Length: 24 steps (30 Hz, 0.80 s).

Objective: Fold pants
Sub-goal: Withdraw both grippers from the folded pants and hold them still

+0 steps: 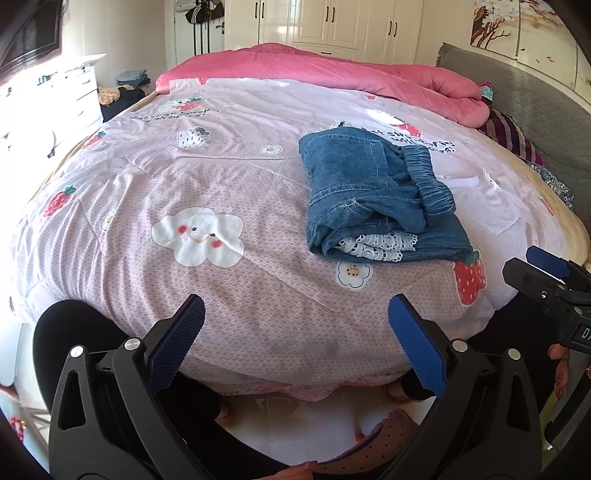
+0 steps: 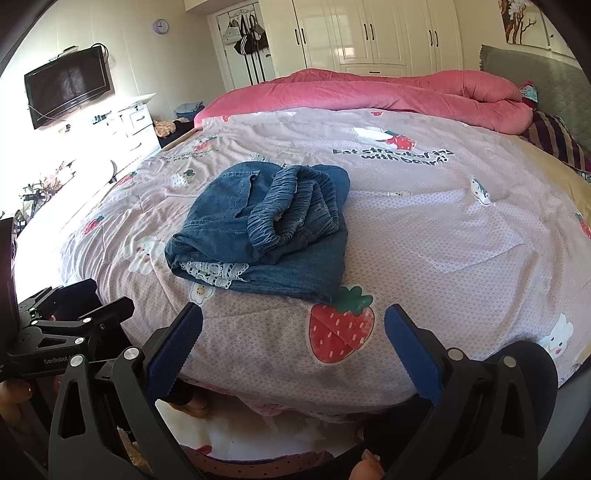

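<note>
Blue denim pants point(image 1: 373, 195) with an elastic waistband and white lace trim lie folded in a compact bundle on the pink strawberry-print bedspread point(image 1: 207, 184). They also show in the right wrist view point(image 2: 266, 225). My left gripper point(image 1: 295, 339) is open and empty, held back over the bed's near edge, to the left of the pants. My right gripper point(image 2: 293, 343) is open and empty, also over the near edge, short of the pants. The right gripper shows at the right edge of the left wrist view point(image 1: 543, 273). The left gripper's body shows at the left of the right wrist view point(image 2: 74, 328).
A rolled pink quilt point(image 1: 332, 70) lies along the far side of the bed. A grey headboard point(image 1: 535, 103) and striped pillow point(image 1: 513, 136) are at the right. White drawers point(image 2: 140, 129) and a wall TV point(image 2: 68, 86) stand to the left, wardrobes point(image 2: 369, 33) behind.
</note>
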Each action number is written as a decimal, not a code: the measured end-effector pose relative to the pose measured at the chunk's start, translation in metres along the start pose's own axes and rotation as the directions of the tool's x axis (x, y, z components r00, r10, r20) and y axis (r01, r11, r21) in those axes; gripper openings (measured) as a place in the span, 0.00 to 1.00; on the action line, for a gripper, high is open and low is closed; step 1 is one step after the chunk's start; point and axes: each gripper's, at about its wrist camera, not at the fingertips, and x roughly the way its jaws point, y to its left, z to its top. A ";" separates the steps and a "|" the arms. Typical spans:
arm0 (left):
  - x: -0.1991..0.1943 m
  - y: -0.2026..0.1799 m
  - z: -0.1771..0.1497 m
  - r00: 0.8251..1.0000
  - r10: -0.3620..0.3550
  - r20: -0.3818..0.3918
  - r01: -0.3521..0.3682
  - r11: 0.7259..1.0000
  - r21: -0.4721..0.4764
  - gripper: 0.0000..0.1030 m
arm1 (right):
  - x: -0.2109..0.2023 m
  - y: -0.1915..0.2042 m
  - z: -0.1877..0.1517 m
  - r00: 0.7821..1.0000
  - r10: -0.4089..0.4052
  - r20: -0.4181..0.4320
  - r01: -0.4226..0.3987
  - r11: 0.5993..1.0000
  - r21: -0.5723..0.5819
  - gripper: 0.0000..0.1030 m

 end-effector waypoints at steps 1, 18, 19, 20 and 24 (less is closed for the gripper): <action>0.000 0.000 0.000 1.000 -0.001 0.000 0.001 1.000 -0.001 0.91 | 0.000 0.000 0.000 1.000 0.000 -0.001 0.000 1.000 0.001 0.96; -0.003 0.000 0.000 1.000 0.024 0.008 -0.024 1.000 0.003 0.91 | 0.000 -0.001 -0.001 1.000 -0.013 -0.010 0.013 1.000 -0.002 0.96; -0.003 0.000 0.000 1.000 0.026 0.006 -0.026 1.000 0.003 0.91 | 0.000 -0.001 -0.001 1.000 -0.015 -0.010 0.015 1.000 -0.001 0.96; -0.003 0.000 0.000 1.000 0.028 0.004 -0.028 1.000 0.003 0.91 | 0.000 -0.001 -0.001 1.000 -0.016 -0.011 0.016 1.000 0.001 0.96; -0.004 -0.001 0.001 1.000 0.025 0.008 -0.025 1.000 0.003 0.91 | 0.001 0.000 -0.001 1.000 -0.024 -0.010 0.024 1.000 -0.003 0.96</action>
